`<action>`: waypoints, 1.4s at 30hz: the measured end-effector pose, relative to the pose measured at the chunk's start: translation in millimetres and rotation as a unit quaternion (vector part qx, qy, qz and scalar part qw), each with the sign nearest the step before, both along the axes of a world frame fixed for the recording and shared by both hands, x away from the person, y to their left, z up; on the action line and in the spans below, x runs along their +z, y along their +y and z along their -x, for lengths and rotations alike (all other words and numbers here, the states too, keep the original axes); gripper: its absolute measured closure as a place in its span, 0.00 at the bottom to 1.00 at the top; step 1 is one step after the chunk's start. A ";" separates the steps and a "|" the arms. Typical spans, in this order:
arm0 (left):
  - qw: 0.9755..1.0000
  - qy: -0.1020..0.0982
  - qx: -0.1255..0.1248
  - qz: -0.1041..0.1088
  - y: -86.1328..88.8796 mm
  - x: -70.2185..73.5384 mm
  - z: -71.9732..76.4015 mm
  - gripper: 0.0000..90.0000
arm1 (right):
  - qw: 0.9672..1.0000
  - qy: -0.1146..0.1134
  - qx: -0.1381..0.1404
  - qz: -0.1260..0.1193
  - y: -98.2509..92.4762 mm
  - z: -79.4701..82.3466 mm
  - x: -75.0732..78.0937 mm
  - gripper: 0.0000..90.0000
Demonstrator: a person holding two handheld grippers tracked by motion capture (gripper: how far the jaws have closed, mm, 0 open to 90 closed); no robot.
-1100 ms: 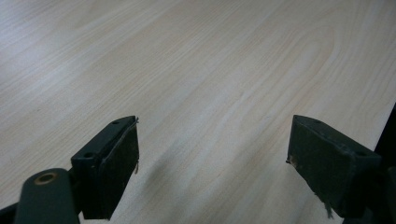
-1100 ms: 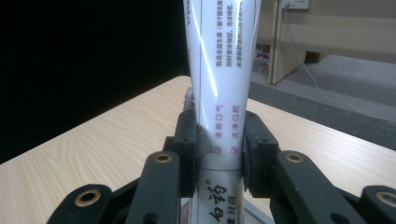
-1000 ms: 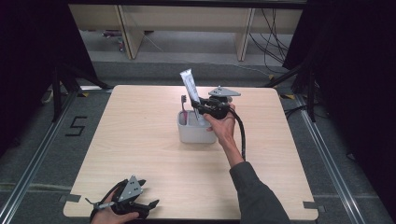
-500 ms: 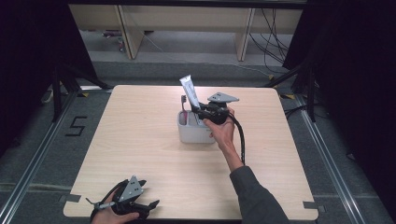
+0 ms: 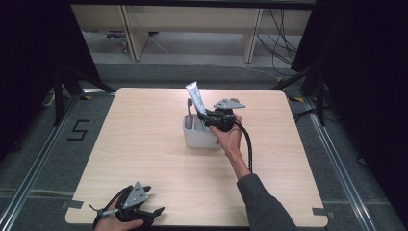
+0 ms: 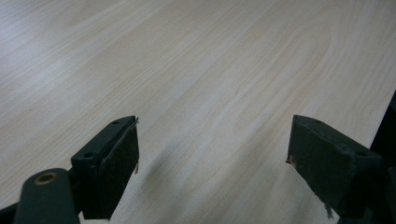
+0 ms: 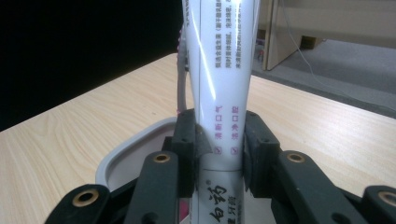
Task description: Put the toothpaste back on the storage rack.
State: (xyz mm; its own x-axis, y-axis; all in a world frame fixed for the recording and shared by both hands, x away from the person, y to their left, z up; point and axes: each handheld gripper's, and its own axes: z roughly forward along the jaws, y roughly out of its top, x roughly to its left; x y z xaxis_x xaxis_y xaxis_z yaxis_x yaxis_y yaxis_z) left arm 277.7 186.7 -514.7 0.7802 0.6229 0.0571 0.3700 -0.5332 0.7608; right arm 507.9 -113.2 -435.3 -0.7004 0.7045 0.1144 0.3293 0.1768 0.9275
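Toothpaste tube [image 7: 219, 74] upright in white holder [image 5: 199, 138] — clamped by right tongs [image 7: 219, 149], left tongs [image 6: 212, 161] apart over table [image 5: 144, 144].

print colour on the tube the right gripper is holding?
Red and dark characters on the glossy white squeeze tube, clearest in the right gripper view.

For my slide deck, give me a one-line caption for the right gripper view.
Right hand-held gripper clamps a white toothpaste tube upright above a grey cup on the wooden table.
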 end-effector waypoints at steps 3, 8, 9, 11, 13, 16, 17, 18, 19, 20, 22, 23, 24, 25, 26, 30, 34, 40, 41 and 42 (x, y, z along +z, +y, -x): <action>1.000 0.003 -0.009 -0.011 1.0 1.3 -0.9 0.18 | 1.000 0.004 -0.005 0.006 -2.0 1.7 -1.4 0.78; 1.000 0.003 -0.010 -0.014 1.4 1.9 -0.7 0.18 | 1.000 0.008 -0.007 0.007 -5.2 3.0 -5.3 0.78; 1.000 0.003 -0.010 -0.014 1.4 2.0 -0.8 0.18 | 1.000 0.010 -0.005 0.011 -5.5 3.5 -5.4 0.78; 1.000 0.003 -0.011 -0.012 1.2 1.6 -0.9 0.18 | 1.000 0.005 -0.001 0.022 -5.5 3.5 -5.5 0.78; 1.000 -0.003 -0.006 -0.010 0.4 1.0 -0.7 0.18 | 1.000 0.008 0.001 0.029 -5.1 4.3 -5.3 0.78; 1.000 0.003 -0.009 -0.010 1.1 1.8 -0.4 0.18 | 0.999 0.003 0.003 0.039 -5.5 4.5 -6.3 0.78; 1.000 0.001 -0.006 -0.009 1.0 1.4 -0.1 0.18 | 0.999 0.013 -0.006 0.033 -4.8 6.3 -7.0 0.78; 1.000 0.001 -0.008 -0.012 1.3 1.9 -0.3 0.18 | 0.999 0.011 -0.005 0.036 -4.8 6.3 -7.3 0.78; 1.000 0.002 -0.003 -0.008 0.6 1.4 0.5 0.18 | 0.999 0.013 -0.004 0.039 -4.7 6.3 -7.1 0.78; 1.000 0.002 -0.002 -0.006 0.3 1.3 0.6 0.18 | 0.999 0.014 -0.006 0.045 -4.7 7.0 -6.5 0.78; 1.000 0.000 -0.004 -0.003 0.2 0.8 0.4 0.18 | 0.999 0.014 -0.004 0.051 -5.0 6.9 -6.1 0.78; 1.000 0.001 -0.007 -0.007 0.7 1.2 -0.1 0.18 | 0.998 0.012 -0.002 0.055 -5.0 6.4 -5.9 0.78; 1.000 0.004 -0.010 -0.012 1.2 1.9 -0.4 0.18 | 0.998 0.009 -0.002 0.058 -4.9 6.1 -5.9 0.77; 1.000 -0.002 -0.005 -0.009 0.6 0.9 -0.4 0.18 | 0.998 0.015 -0.001 0.059 -4.5 6.4 -5.6 0.77; 1.000 -0.002 -0.006 -0.007 0.6 0.8 -0.4 0.18 | 0.998 0.016 0.000 0.061 -4.3 6.3 -5.4 0.77; 1.000 0.004 -0.006 0.000 -0.3 0.3 0.8 0.18 | 0.999 0.015 0.012 0.047 -4.9 6.5 -1.4 0.74; 1.000 0.005 -0.006 -0.001 -0.4 0.7 1.1 0.18 | 0.998 0.031 0.009 0.056 -8.4 11.9 6.3 0.66; 1.000 -0.001 -0.007 -0.006 -0.9 -0.3 0.5 0.18 | 0.996 0.025 0.020 0.080 -17.0 25.3 14.1 0.58; 1.000 0.002 -0.006 -0.004 -1.2 -0.5 0.9 0.18 | 0.997 0.032 0.013 0.074 -16.3 28.9 14.1 0.58; 1.000 0.002 -0.007 -0.006 -0.8 -0.4 0.7 0.18 | 0.996 0.025 0.027 0.085 -18.3 29.5 14.9 0.58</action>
State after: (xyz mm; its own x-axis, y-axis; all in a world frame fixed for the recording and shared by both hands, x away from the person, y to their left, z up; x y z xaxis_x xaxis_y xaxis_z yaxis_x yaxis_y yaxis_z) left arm 277.0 185.8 -515.1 0.7889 0.6114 0.0619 0.3653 -0.5476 0.7528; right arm 478.3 -131.5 -420.4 -0.7334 0.6789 0.0331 0.3611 0.3479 0.8652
